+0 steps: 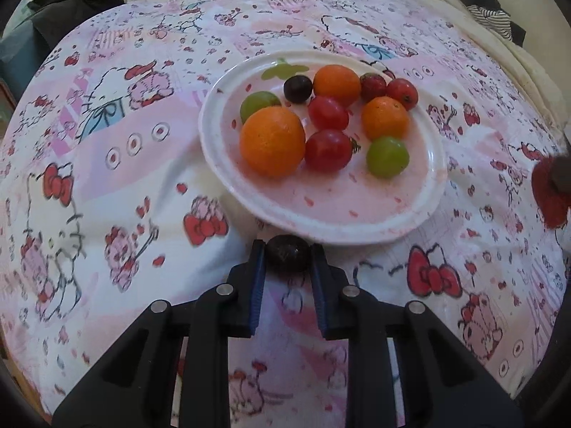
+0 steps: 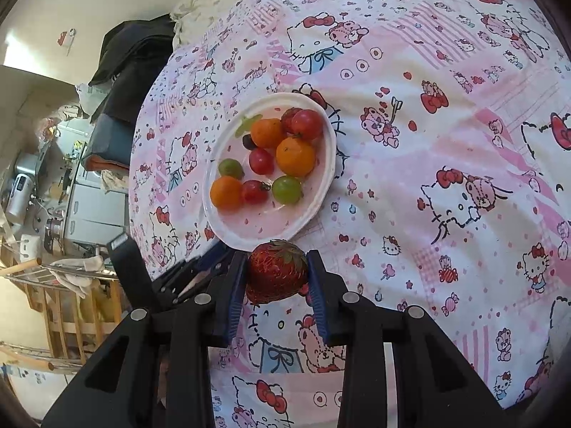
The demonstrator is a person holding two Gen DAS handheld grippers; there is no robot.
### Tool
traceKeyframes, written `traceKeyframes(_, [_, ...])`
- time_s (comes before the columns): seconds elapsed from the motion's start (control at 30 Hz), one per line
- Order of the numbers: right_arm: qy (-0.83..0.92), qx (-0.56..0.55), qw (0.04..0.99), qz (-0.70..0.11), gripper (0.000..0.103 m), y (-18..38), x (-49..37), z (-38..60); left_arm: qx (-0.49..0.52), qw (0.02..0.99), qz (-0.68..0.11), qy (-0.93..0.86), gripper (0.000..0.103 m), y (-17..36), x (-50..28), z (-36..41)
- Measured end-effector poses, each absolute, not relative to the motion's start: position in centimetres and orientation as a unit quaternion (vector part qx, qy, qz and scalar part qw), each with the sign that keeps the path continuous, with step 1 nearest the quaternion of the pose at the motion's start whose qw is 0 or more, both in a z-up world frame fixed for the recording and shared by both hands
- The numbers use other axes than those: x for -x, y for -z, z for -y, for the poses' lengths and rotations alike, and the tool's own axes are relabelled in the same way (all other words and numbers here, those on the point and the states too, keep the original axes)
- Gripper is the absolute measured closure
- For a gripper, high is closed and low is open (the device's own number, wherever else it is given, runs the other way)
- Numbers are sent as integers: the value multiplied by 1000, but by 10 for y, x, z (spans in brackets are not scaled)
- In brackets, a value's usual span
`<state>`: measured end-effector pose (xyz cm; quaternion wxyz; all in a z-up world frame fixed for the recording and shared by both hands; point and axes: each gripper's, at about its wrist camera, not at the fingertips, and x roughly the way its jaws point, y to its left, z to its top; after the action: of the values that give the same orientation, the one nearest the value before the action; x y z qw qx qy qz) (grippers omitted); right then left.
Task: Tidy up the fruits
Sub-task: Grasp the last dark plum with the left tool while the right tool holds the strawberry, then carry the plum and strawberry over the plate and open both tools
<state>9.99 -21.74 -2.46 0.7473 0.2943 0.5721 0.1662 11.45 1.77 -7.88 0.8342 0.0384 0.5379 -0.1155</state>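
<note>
Round smooth grape point(image 1: 288, 257) w/ left claw point(image 1: 287, 255), seedy strawberry point(image 2: 277, 271) opposite.

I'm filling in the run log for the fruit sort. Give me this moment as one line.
left gripper: shut on dark grape | right gripper: shut on strawberry | both near plate rim

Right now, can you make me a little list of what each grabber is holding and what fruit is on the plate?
left gripper: shut on a dark grape
right gripper: shut on a strawberry
plate: white, on the cartoon-cat cloth
oranges: three, the biggest at the near left
tomatoes: three red ones, one beside the biggest orange
green grapes: two, one near the right
also on the plate: one dark grape, one strawberry
</note>
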Motion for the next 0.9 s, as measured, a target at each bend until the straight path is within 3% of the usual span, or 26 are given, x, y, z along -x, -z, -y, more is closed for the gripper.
traceKeyframes(0.23, [-168,-303,747,-567,68,20,-99,221,-21,837,-539,93,83,53,-94,-30])
traceKeyframes(0.5, [-164,-301,758,-555,68,11,-130,230,-5,868,-482,123,83,-2,-102,-17])
traceKeyframes(0.9, [-176,-272,722,-611,68,64,-175,187,-41,849,-515,112,82,35,-141,10])
